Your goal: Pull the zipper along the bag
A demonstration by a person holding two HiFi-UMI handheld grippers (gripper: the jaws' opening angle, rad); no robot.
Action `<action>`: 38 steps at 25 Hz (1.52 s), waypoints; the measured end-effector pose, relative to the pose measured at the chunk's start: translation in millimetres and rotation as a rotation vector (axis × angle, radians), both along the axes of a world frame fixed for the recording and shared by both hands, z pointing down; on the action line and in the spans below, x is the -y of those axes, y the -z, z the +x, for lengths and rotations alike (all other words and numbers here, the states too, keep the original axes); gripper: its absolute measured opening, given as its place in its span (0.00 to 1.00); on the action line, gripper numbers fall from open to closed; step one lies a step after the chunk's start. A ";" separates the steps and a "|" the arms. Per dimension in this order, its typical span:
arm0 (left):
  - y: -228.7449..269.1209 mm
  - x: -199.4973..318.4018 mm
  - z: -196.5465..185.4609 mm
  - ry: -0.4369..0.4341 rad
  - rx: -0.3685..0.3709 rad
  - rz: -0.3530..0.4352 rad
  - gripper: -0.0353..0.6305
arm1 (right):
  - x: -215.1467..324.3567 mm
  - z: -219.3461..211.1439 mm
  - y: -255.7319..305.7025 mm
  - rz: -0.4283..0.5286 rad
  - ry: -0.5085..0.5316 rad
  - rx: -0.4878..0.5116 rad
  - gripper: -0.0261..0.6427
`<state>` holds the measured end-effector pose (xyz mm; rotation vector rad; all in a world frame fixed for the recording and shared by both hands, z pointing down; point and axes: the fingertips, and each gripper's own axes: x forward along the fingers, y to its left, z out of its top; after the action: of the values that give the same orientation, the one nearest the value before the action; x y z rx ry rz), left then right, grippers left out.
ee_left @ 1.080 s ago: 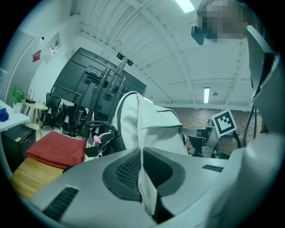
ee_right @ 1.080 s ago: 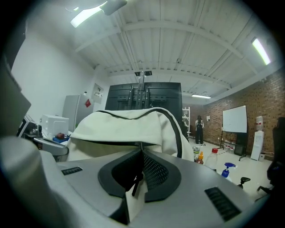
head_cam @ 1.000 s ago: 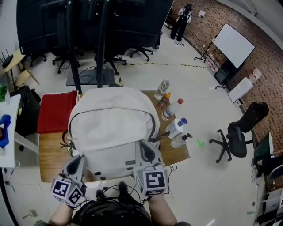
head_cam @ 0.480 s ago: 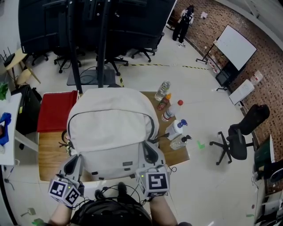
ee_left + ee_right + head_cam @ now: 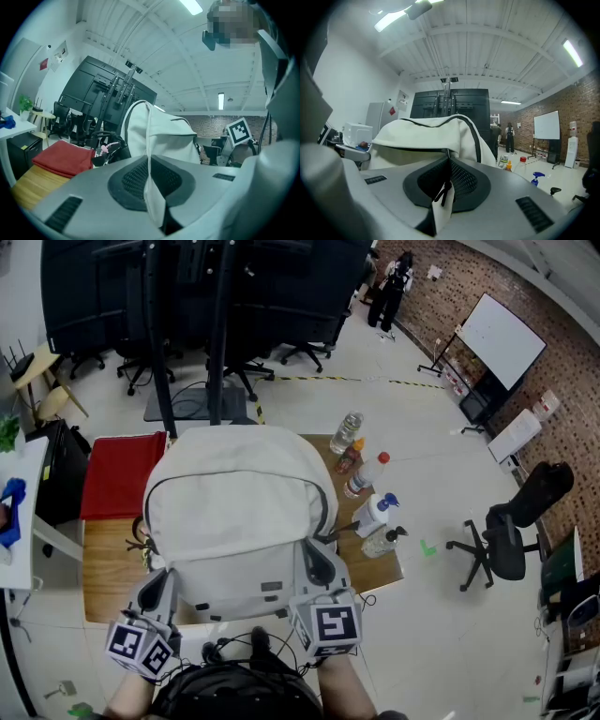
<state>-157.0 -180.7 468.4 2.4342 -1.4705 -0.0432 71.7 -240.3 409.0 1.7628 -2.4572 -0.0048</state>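
Observation:
A cream backpack [image 5: 239, 512] lies on the wooden table [image 5: 105, 568], with a dark zipper line [image 5: 325, 495] running round its upper panel. My left gripper [image 5: 159, 585] is at the bag's near left corner, shut on a thin fold of cream fabric [image 5: 152, 199]. The right gripper [image 5: 317, 564] is at the near right corner. It is shut on a cream fabric tab [image 5: 440, 211] with a small black zipper pull [image 5: 445, 190] hanging between the pads. In the right gripper view the bag [image 5: 424, 133] bulges just beyond the jaws.
A red cloth case [image 5: 120, 474] lies left of the bag. Several bottles [image 5: 354, 454] and a spray bottle [image 5: 373, 512] stand on the table's right side. A black office chair [image 5: 511, 521] is on the floor to the right, and a monitor stand [image 5: 187, 324] stands behind the table.
The left gripper has drifted a little toward me. The right gripper and the bag have hardly moved.

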 end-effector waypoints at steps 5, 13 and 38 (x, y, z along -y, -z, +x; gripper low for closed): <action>1.3 -3.6 2.3 -0.005 0.009 0.009 0.09 | -1.4 -0.7 -0.6 0.003 0.003 0.013 0.09; 2.9 -4.8 1.1 0.013 0.044 0.018 0.14 | -1.4 -6.6 -1.3 0.005 0.004 0.029 0.09; 30.9 -13.8 -4.9 0.052 0.066 0.091 0.32 | -20.3 -16.3 11.0 0.068 0.008 0.026 0.39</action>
<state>-161.8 -166.9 437.5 2.4913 -1.5930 -0.0420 55.3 -220.0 398.0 1.7908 -2.5106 -0.0671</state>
